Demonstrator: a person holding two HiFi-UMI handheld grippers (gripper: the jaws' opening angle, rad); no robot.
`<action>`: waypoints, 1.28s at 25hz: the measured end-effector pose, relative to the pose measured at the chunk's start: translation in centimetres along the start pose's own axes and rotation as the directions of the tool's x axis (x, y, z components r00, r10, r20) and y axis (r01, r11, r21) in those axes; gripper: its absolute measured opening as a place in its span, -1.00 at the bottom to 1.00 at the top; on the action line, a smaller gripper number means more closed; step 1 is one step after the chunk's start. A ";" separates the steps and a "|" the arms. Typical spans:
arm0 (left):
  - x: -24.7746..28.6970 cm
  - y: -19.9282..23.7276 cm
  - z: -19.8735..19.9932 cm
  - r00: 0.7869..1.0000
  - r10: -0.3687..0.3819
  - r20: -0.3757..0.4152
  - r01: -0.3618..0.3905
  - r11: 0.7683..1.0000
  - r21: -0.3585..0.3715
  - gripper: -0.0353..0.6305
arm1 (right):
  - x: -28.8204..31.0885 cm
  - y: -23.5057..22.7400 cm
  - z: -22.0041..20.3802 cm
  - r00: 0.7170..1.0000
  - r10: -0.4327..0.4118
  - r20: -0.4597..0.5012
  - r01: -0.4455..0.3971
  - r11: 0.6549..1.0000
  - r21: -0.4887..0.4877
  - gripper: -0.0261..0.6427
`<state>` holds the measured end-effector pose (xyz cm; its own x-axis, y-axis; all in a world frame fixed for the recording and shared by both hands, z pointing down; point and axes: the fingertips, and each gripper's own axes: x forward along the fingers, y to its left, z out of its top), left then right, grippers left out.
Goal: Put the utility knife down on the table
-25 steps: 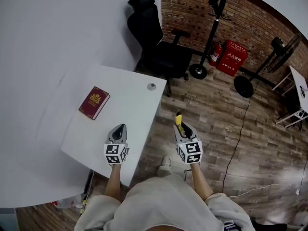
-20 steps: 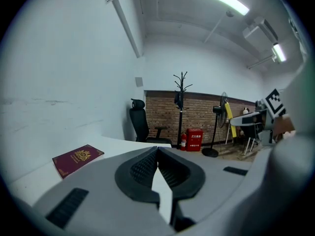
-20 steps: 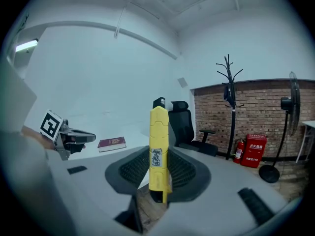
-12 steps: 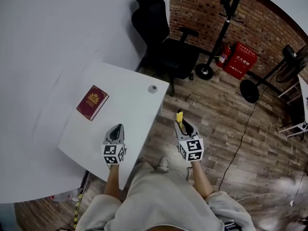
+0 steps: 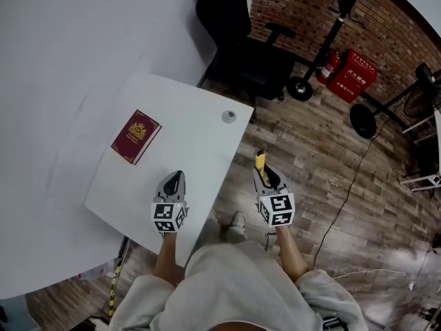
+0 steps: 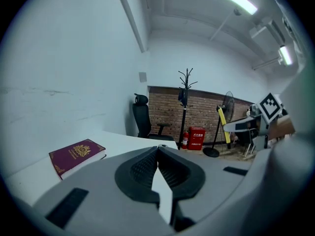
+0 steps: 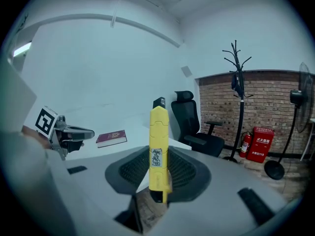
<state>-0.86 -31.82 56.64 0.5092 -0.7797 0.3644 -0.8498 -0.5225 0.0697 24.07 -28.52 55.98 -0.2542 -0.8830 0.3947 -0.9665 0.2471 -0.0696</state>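
The book [image 5: 136, 136] lies on the table [image 5: 196, 147], toward nine o'clock. The office chair [image 5: 241, 47] stands behind the table at one o'clock, and the fire extinguisher [image 5: 331, 66] at two o'clock.

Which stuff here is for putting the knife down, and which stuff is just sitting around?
For the job:
- utility knife, yellow, clamped in the right gripper
- white table

Just lying about:
- dark red book on the table
- black office chair
- red box by the brick wall
- left gripper, shut and empty
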 end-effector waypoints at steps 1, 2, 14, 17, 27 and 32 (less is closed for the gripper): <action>0.1 0.2 -0.1 1.000 -0.005 -0.001 0.005 1.000 -0.006 -0.87 | 0.4 0.3 -0.1 1.000 -0.001 -0.005 0.001 1.000 0.002 -0.60; 0.2 0.3 -0.3 1.000 -0.009 -0.002 0.009 1.000 -0.007 -0.87 | 0.7 0.7 -0.3 1.000 0.000 -0.011 0.000 1.000 0.003 -0.60; 0.9 1.6 -1.8 0.999 -0.038 -0.029 0.037 0.999 -0.040 -0.87 | 3.0 3.3 -2.8 0.996 0.021 -0.085 -0.020 1.000 0.011 -0.60; 1.0 1.6 -2.7 0.998 -0.043 -0.046 0.041 0.998 -0.047 -0.87 | 3.5 3.7 -3.7 0.994 0.032 -0.107 -0.030 0.999 0.015 -0.60; 1.6 2.7 -5.7 0.995 -0.035 -0.096 0.028 0.997 -0.078 -0.87 | 5.3 4.8 -6.8 0.983 0.062 -0.171 -0.058 0.998 0.029 -0.60; 1.7 3.0 -7.3 0.992 -0.027 -0.123 0.015 0.995 -0.095 -0.88 | 6.2 5.1 -8.3 0.976 0.077 -0.201 -0.072 0.997 0.036 -0.60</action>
<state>-3.56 -32.23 64.25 0.5111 -0.7168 0.4743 -0.8511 -0.4989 0.1632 17.88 -29.42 65.63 -0.3158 -0.7627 0.5645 -0.9465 0.2952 -0.1307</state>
